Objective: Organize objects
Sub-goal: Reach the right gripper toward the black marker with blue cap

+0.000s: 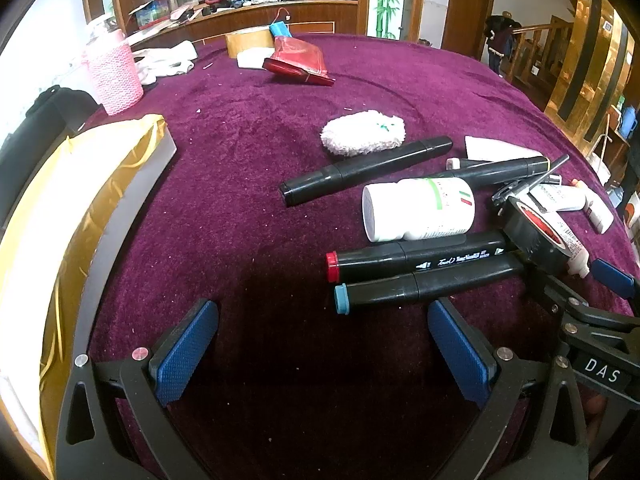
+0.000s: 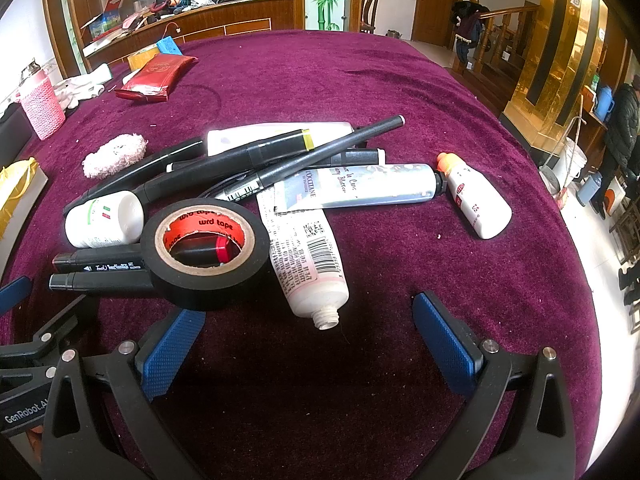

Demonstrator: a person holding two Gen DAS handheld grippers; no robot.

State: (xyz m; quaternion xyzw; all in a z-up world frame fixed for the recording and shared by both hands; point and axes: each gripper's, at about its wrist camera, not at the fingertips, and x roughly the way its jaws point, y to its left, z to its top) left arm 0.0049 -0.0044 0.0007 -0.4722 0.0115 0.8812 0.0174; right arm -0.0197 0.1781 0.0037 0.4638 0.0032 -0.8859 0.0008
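Observation:
A pile of objects lies on the purple cloth. A black tape roll [image 2: 206, 254] [image 1: 536, 236] rests on two black markers [image 1: 416, 262], one red-capped and one teal-capped [image 1: 420, 286]. A white pill bottle [image 1: 418, 209] [image 2: 103, 219] lies beside them. More black markers [image 1: 366, 170] [image 2: 256, 152], an uncapped white tube [image 2: 304, 256], a L'Occitane tube [image 2: 360, 186] and a small orange-capped bottle [image 2: 476, 200] lie around. My left gripper [image 1: 323, 354] is open and empty, just short of the markers. My right gripper [image 2: 310, 346] is open and empty, in front of the tape and the uncapped tube.
A white box lined with gold fabric [image 1: 60, 216] stands at the left. A pink fluffy pad [image 1: 362, 132], a pink knit-covered jar [image 1: 114, 78], a red pouch [image 1: 298, 60] and white gloves [image 1: 164, 62] lie farther back. The table edge [image 2: 576, 240] drops off at the right.

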